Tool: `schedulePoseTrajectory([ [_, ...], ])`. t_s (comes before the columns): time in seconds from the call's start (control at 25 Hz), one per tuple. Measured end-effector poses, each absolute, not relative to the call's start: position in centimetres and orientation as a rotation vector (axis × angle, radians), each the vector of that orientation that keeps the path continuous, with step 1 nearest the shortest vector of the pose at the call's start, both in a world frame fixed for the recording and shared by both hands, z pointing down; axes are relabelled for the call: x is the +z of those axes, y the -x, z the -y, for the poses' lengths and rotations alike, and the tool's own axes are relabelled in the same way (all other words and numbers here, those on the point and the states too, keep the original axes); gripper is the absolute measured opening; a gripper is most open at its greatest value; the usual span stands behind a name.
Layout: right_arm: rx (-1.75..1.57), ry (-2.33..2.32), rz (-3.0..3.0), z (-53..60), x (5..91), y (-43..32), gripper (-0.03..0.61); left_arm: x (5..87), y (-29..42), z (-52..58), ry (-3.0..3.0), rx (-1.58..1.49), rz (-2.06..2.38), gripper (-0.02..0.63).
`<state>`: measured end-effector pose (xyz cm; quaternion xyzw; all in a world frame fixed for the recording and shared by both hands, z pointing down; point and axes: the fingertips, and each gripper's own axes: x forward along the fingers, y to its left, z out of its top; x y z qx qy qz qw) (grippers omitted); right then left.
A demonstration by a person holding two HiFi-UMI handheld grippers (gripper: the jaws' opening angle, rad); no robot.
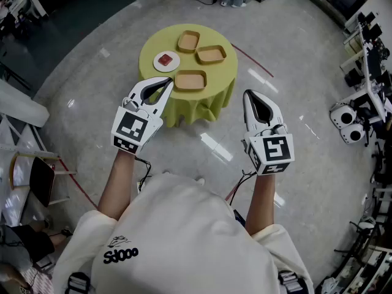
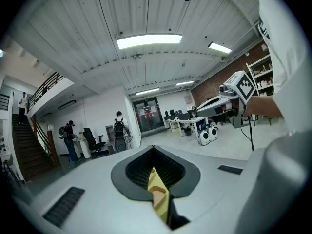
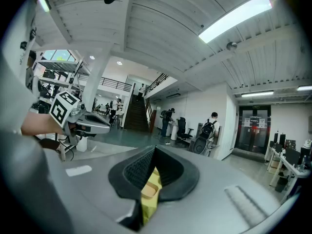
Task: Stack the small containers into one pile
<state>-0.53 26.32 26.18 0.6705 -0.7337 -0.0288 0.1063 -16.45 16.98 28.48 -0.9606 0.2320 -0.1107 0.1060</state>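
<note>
While the person stands back from a small round worktop (image 1: pixel 202 106) draped in yellow-green cloth, the left hand-held gripper (image 1: pixel 164 83) is held out with its jaws fully together and nothing between them; in the head view its tip lies over the worktop's near-left edge. Just beyond that tip sits a white plate (image 1: pixel 166 60) with a small red piece (image 1: pixel 165 59) on it (too small to tell what it is). To the plate's right lie three shallow tan containers, each flat on the cloth and apart from the others, none stacked: the far container (image 1: pixel 188 41) toward the back, the near container (image 1: pixel 190 80) close to the front edge and just beside the left gripper's tip, and the right-hand container (image 1: pixel 211 54) between them in depth, near the worktop's right side. Farther right, clear of the worktop and over the grey polished floor (image 1: pixel 306 60), the right hand-held gripper (image 1: pixel 250 94) points forward, its jaws likewise closed tip to tip and holding nothing.
</note>
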Motion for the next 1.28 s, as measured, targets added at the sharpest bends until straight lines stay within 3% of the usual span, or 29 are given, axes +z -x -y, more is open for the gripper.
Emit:
schedulePoseTrajectory([
  [1.28, 0.032, -1.79, 2.384, -25.5, 30.4, -4.9, 0.009, 32.3, 11.4, -18.2, 2.826, -0.484, -0.841, 0.006],
])
